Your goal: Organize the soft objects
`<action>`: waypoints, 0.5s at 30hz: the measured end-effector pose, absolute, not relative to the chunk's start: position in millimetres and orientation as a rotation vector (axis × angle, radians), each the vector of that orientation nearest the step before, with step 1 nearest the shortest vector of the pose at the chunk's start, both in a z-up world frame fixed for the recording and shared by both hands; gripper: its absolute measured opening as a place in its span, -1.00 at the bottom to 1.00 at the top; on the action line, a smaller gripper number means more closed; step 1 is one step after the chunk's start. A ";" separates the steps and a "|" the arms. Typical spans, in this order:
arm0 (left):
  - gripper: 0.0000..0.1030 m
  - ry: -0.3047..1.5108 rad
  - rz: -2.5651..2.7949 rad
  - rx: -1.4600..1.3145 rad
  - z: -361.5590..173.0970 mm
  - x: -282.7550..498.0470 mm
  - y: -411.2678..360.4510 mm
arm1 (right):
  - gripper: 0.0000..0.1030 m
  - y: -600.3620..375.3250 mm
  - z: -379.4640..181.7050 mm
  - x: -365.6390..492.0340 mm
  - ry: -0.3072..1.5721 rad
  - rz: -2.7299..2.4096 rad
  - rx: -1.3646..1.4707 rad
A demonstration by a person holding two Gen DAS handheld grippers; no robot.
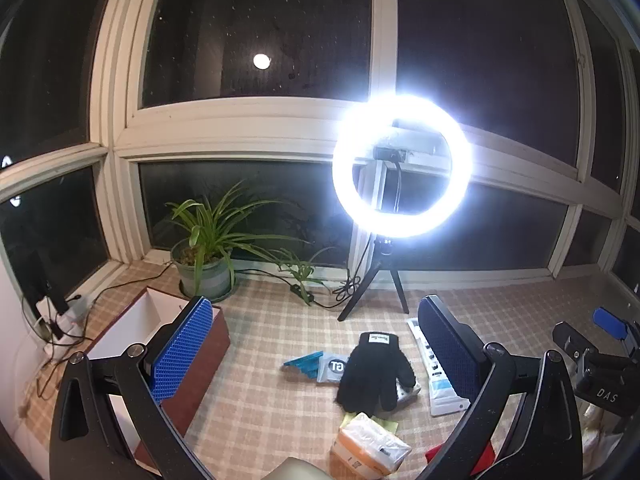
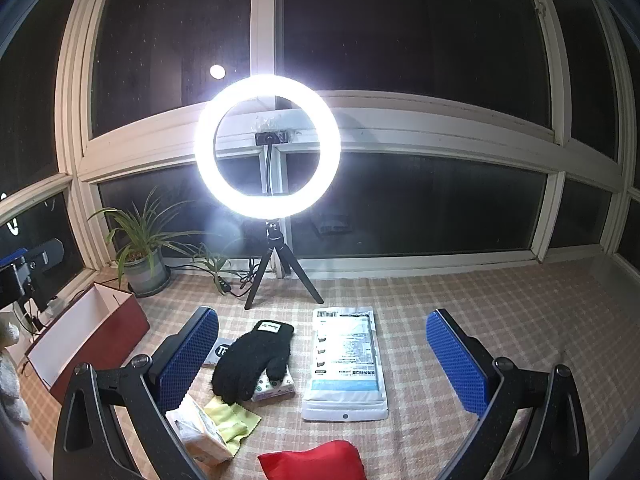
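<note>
A black knit glove [image 1: 374, 372] [image 2: 253, 362] lies on the checked cloth, partly over a small patterned pack [image 2: 274, 389]. Beside it are a yellow cloth [image 2: 232, 420], a tissue pack [image 1: 370, 446] [image 2: 200, 436], a red soft pouch [image 2: 314, 462] and a white flat packet [image 2: 346, 364] [image 1: 438, 380]. A teal and grey packet [image 1: 320, 366] lies left of the glove. My left gripper [image 1: 316, 356] hovers open above the glove. My right gripper [image 2: 324, 354] is open too, with the glove and the white packet between its fingers in view. Neither holds anything.
An open red-brown box [image 1: 160, 344] [image 2: 86, 344] with a white inside stands at the left. A lit ring light on a tripod [image 1: 402, 166] [image 2: 268, 142], a potted plant [image 1: 204, 248] and cables stand by the dark windows. The right gripper's body [image 1: 600, 360] shows at the left view's right edge.
</note>
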State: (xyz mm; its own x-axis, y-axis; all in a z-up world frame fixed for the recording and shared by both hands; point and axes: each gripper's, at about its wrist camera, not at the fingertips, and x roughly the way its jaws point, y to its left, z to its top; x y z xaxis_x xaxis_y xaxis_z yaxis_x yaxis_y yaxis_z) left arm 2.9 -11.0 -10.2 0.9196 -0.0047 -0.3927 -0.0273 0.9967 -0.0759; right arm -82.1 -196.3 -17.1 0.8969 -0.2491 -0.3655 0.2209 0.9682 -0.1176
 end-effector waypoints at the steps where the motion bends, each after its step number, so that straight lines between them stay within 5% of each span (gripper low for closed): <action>1: 0.99 0.408 0.011 -0.078 -11.3 3.7 -11.4 | 1.00 -197.4 -18.2 -82.1 0.390 -0.243 -0.072; 15: 0.99 0.462 0.000 -0.056 -29.6 14.1 -19.3 | 1.00 -203.6 -28.7 -76.8 0.427 -0.243 -0.057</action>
State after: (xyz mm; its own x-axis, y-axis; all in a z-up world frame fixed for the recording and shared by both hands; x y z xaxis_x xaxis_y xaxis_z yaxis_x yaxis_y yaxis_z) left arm 14.1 -19.3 -29.6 0.8951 -0.0128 -0.4457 -0.0125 0.9985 -0.0539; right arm -76.8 -203.6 -28.7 0.8817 -0.2451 -0.4031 0.2214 0.9695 -0.1052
